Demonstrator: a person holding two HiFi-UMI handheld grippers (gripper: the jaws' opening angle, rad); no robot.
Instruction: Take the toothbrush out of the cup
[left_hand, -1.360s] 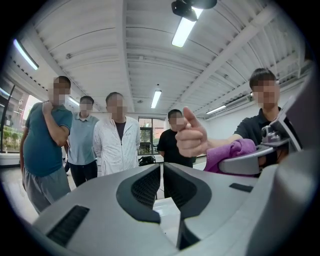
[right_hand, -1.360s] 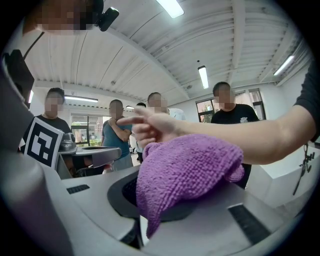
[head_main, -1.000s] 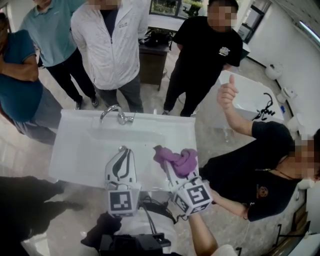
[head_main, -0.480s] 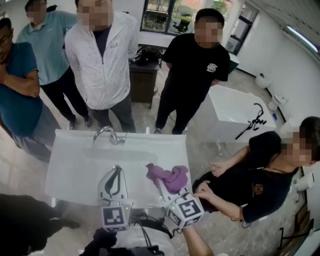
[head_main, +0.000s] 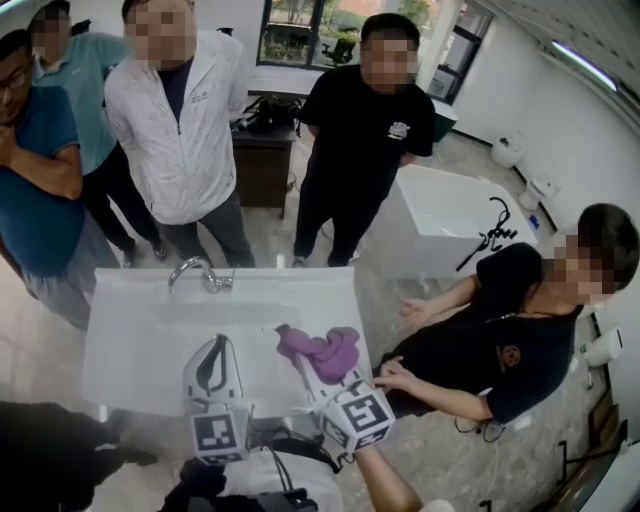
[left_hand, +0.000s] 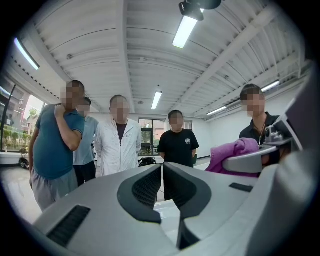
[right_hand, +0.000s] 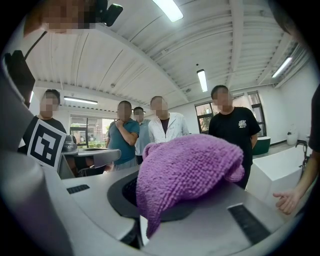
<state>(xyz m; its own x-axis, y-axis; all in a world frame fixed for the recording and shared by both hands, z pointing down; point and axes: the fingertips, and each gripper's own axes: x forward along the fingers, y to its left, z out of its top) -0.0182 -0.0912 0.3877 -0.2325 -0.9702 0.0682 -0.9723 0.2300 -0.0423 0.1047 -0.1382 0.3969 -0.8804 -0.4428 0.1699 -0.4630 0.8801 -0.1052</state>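
Right tool (head_main: 300, 358): jaws nearly closed, pinching a purple cloth (head_main: 325, 350). The cloth flops over the top of the jaws and hides the tips, so it's held by a fold, not wrapped. Left tool (head_main: 217, 345): jaws together, nothing between them.

Both tools sit side by side, roughly level, over the near edge of the white sink (head_main: 120, 300), pointing at the faucet (head_main: 195, 272). Reads as a parked pose rather than a reach, since neither one is aimed at a target.

Toothbrush and cup: not in any view. I can't say where they are, so the task looks not under way.

The right tool is occupied by the cloth. My guess is it has to be put down first, or the empty left tool does the pick.

People (head_main: 175, 130) stand beyond the sink. A seated person's hand (head_main: 385, 375) is just beside my right tool, so watch for a bump there.
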